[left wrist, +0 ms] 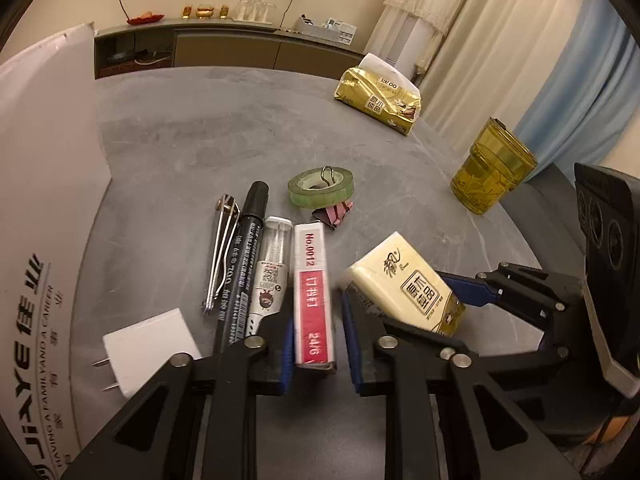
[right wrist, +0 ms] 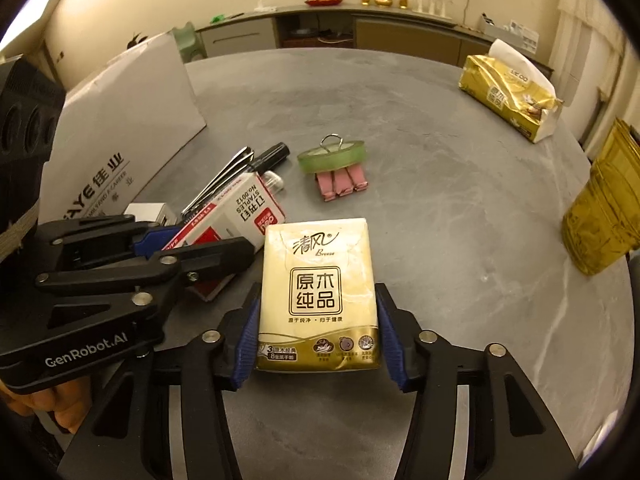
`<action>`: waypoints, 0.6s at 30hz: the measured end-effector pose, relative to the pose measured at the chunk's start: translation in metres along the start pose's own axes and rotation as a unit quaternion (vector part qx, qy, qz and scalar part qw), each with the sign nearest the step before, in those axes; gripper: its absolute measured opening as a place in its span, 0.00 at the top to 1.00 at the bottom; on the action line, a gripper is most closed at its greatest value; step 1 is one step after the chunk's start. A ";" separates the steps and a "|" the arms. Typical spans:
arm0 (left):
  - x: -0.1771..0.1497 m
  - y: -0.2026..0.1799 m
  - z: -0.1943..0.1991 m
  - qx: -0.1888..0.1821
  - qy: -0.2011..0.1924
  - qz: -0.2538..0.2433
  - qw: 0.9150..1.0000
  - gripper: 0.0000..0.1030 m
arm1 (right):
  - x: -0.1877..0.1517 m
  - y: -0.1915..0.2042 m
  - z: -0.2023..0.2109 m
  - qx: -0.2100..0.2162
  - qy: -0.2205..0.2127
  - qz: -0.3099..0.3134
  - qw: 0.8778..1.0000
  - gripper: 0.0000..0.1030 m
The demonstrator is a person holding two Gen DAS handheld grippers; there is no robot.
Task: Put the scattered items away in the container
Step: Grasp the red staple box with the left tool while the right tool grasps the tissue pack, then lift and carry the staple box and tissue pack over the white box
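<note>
A cream-and-gold pocket tissue pack (right wrist: pixel 318 296) lies flat, front up. Left of it lies a red-and-white staple box (left wrist: pixel 313 298), then a clear-capped white tube (left wrist: pixel 272 270), a black marker (left wrist: pixel 242 264), metal tweezers (left wrist: pixel 222 252) and a white plug adapter (left wrist: pixel 150 346). Beyond the pack, a green tape roll (right wrist: pixel 331 156) rests on pink binder clips (right wrist: pixel 342 185).

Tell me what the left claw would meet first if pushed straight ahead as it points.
The red-and-white staple box, already lying between the open left claw fingers. Beyond it sit the pink binder clips and green tape roll, though depth is uncertain.
</note>
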State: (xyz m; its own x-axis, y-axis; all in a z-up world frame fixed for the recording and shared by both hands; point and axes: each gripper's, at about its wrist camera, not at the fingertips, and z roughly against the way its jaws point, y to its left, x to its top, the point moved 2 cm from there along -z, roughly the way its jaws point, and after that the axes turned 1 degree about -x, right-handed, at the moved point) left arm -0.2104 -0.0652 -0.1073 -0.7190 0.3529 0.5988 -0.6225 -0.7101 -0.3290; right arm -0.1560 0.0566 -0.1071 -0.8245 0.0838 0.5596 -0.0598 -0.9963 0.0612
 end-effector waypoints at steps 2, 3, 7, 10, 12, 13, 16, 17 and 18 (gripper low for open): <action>-0.002 0.000 0.005 0.002 -0.003 -0.001 1.000 0.85 | 0.000 -0.002 0.003 0.004 -0.002 -0.009 1.000 0.47; -0.003 0.000 0.007 0.003 -0.004 0.000 1.000 0.85 | 0.000 -0.003 0.005 0.007 -0.003 -0.014 1.000 0.47; -0.005 -0.001 0.014 0.006 -0.009 0.000 1.000 0.85 | 0.002 -0.008 0.015 0.020 -0.011 -0.034 0.999 0.47; -0.004 -0.002 0.020 0.004 -0.016 0.000 1.000 0.85 | 0.003 -0.011 0.022 0.032 -0.016 -0.048 0.998 0.47; -0.003 -0.004 0.025 0.001 -0.021 0.003 1.000 0.85 | 0.004 -0.012 0.026 0.041 -0.019 -0.056 0.997 0.47; -0.002 -0.004 0.028 -0.001 -0.024 0.005 1.000 0.85 | 0.005 -0.013 0.028 0.045 -0.021 -0.059 0.997 0.47; 0.001 -0.006 0.038 -0.006 -0.033 0.013 0.999 0.85 | 0.007 -0.012 0.036 0.060 -0.027 -0.066 0.996 0.47; 0.001 -0.006 0.041 -0.007 -0.036 0.017 0.999 0.85 | 0.007 -0.011 0.040 0.064 -0.030 -0.067 0.995 0.47; 0.001 -0.006 0.045 -0.008 -0.038 0.021 0.999 0.85 | 0.008 -0.010 0.043 0.067 -0.034 -0.067 0.995 0.47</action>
State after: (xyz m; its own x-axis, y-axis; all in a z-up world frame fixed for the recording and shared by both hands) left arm -0.1940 -0.0877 -0.0720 -0.7187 0.2755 0.6384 -0.5982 -0.7129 -0.3658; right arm -0.1380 0.0678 -0.0676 -0.7746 0.2203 0.5928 -0.0866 -0.9655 0.2456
